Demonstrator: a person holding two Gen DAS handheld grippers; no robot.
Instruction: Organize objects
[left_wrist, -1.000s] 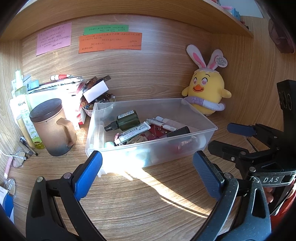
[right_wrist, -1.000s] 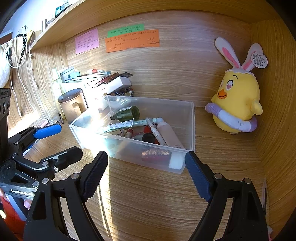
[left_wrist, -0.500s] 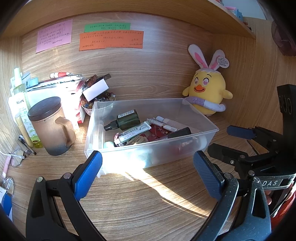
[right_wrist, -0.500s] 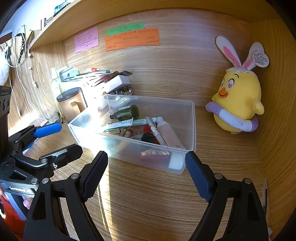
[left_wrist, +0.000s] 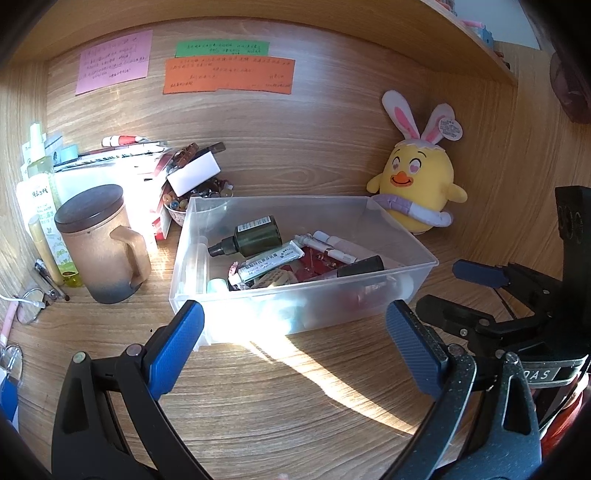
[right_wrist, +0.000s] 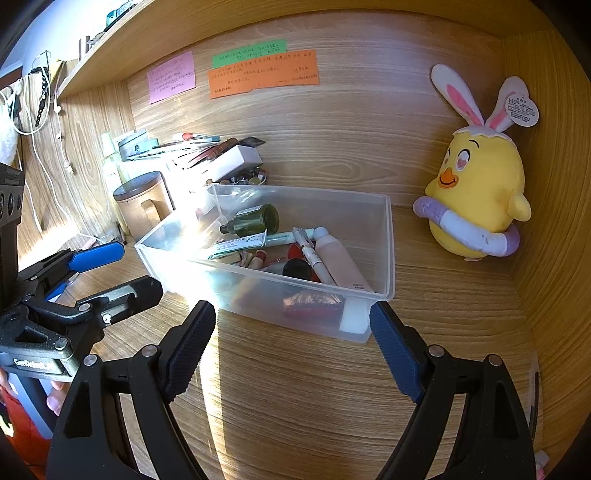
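A clear plastic bin stands on the wooden desk. It holds a dark green bottle, tubes, pens and small cosmetics. My left gripper is open and empty, just in front of the bin's near wall. My right gripper is open and empty, just in front of the bin's near right corner. Each gripper shows in the other's view: the right one at the right edge, the left one at the left.
A yellow plush chick sits in the back right corner. A brown lidded mug, bottles, a small bowl of beads and stacked boxes crowd the left. Glasses lie at front left. A shelf runs overhead.
Both views have shifted very slightly; the bin and its contents have not moved. Both grippers stay open.
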